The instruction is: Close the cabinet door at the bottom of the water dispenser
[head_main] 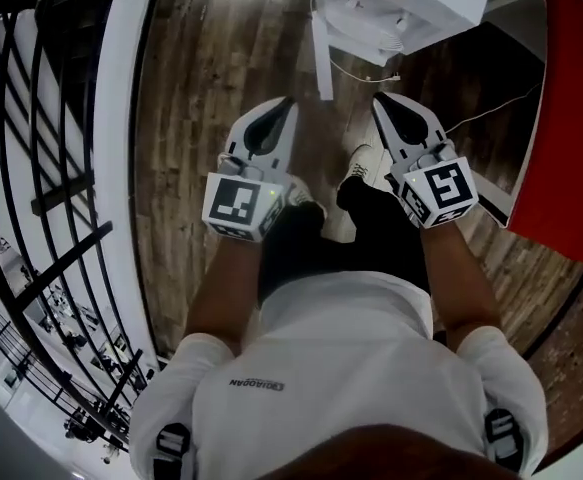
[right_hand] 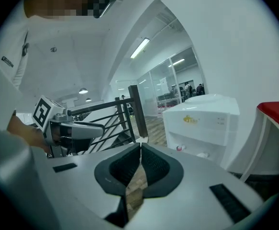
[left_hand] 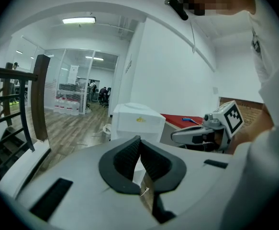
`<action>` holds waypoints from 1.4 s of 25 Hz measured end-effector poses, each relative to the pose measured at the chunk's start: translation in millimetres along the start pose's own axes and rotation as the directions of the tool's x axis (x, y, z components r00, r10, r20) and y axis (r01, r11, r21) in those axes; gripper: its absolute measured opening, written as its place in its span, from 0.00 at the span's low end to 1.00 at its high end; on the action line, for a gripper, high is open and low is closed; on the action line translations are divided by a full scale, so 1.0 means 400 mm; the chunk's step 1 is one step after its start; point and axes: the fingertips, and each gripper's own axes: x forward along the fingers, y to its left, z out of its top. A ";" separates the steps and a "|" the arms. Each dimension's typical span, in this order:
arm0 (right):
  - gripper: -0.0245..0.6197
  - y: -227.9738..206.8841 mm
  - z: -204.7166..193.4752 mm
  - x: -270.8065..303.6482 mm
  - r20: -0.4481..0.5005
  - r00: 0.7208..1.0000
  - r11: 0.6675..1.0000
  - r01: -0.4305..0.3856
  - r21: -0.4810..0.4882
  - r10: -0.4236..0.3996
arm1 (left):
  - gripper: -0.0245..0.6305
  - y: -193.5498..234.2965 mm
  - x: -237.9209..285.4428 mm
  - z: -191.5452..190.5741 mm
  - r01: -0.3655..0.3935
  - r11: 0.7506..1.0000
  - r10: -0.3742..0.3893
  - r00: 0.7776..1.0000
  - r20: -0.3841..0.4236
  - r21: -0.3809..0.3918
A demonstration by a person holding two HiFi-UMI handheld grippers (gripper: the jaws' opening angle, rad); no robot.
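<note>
Wood-plank floor point(head_main: 206, 68), black stair railing point(head_main: 51, 168) on the left, red-topped table point(head_main: 571, 118) on the right. White water dispenser point(head_main: 411, 3) stands at the far side, right of centre, against the table. Cabinet door point(head_main: 321, 58) reads as a narrow white panel seen edge-on, sticking out from the dispenser's lower left front toward the near side, so not shut. Cabinet interior isn't visible in any view, contents unknown. Thin cable point(head_main: 491, 108) runs across the floor from the dispenser's right. Left gripper point(head_main: 290, 101) is held in front of the person, well short of the door and touching nothing; jaws closed tip to tip, nothing between them. Right gripper point(head_main: 379, 98) sits level with it, just right of the door's near end and clear of it; jaws also closed, empty. Left gripper view shows the dispenser's top box past the jaw tips. Clear bottles point(left_hand: 67, 104) are stacked on the floor behind a far glass partition, too small to tell what's in them.
</note>
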 end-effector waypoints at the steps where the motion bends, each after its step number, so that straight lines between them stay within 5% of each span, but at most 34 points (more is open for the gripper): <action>1: 0.07 -0.010 -0.029 0.016 0.000 1.000 1.000 0.010 0.003 -0.010 | 0.03 0.011 0.013 -0.035 0.006 1.000 -0.006 1.000 -0.002 0.002; 22: 0.08 -0.107 -0.557 0.349 0.053 0.999 0.984 0.007 -0.180 0.002 | 0.03 0.343 0.292 -0.678 -0.058 0.998 0.059 0.994 0.096 -0.011; 29: 0.07 -0.121 -0.681 0.381 0.062 0.997 0.987 0.050 -0.155 -0.041 | 0.03 0.352 0.389 -0.842 -0.013 1.000 0.014 0.994 0.112 -0.003; 35: 0.08 -0.102 -0.821 0.391 -0.027 0.996 0.986 0.079 -0.146 -0.084 | 0.03 0.348 0.423 -0.948 0.046 0.998 -0.050 0.995 0.090 0.046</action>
